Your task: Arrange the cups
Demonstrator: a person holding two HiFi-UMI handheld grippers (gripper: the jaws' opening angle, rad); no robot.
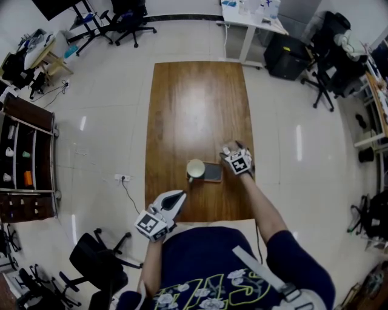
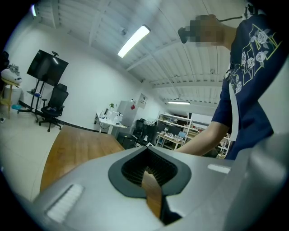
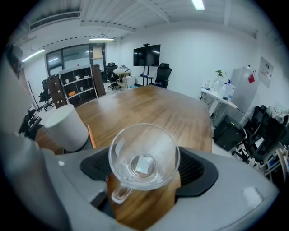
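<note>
Head view: glossy oblong wooden worktop [image 1: 197, 103]; a matte white cylindrical cup [image 1: 195, 169] on a dark flat mat [image 1: 213, 172], beside the right claw [image 1: 233, 147]. Left gripper view: left claw [image 2: 151, 179] pressed together, empty. Right gripper view: jaws clamp a clear, handled glass cup [image 3: 143, 158].

A long wooden table [image 1: 197, 103] stands at the centre, with a dark shelf unit [image 1: 27, 160] at nine o'clock, a white desk [image 1: 251, 18] at one o'clock and a black office chair [image 1: 97, 260] at seven o'clock.
</note>
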